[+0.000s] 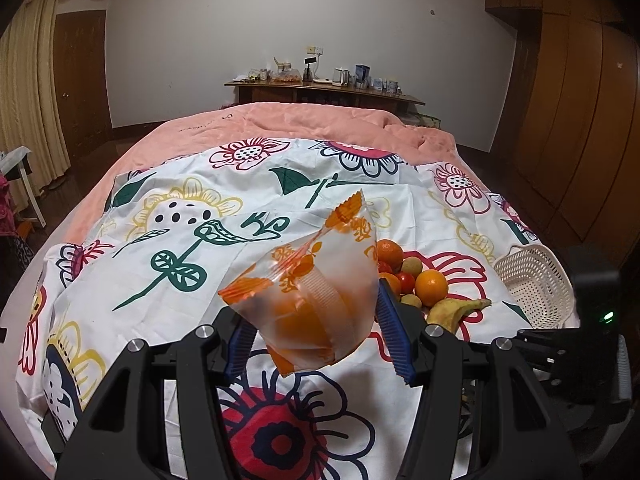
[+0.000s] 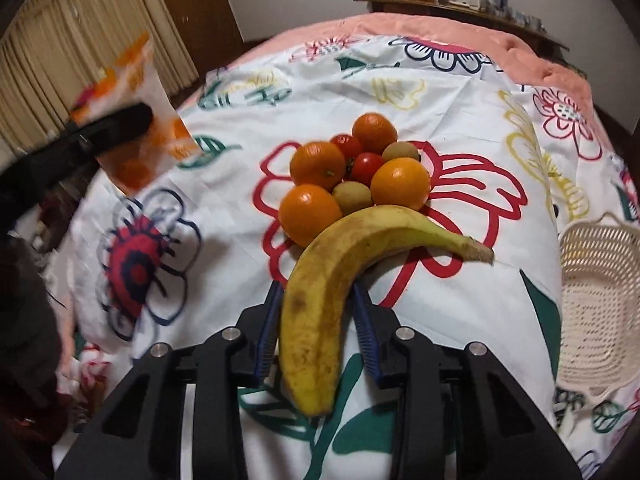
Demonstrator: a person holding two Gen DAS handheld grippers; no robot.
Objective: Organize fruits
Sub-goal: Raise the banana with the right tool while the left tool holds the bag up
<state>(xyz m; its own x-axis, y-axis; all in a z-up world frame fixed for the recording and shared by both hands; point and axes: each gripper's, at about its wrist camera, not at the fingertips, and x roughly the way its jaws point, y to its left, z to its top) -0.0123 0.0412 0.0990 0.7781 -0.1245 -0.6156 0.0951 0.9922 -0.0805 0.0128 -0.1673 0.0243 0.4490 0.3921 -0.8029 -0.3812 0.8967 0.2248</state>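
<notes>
My left gripper (image 1: 316, 338) is shut on a frosted plastic bag (image 1: 320, 280) with orange print, held above the flowered cloth (image 1: 180, 216); orange fruit shows through its lower part. A pile of oranges (image 2: 318, 164), red tomatoes (image 2: 366, 168) and small greenish-brown fruits (image 2: 352, 196) lies on the cloth. Just in front of the pile is a spotted yellow banana (image 2: 320, 300). My right gripper (image 2: 318, 316) is shut on its thick end, a blue pad (image 2: 269, 320) against each side. The bag (image 2: 160, 136) also shows at the left in the right wrist view.
A cream perforated plastic basket (image 2: 596, 292) stands empty on the cloth to the right of the fruit. The cloth covers a pink quilt (image 1: 280, 124) on a bed. Behind it is a wooden sideboard (image 1: 320, 94) with small items, and wooden wardrobes (image 1: 580, 128) line the right wall.
</notes>
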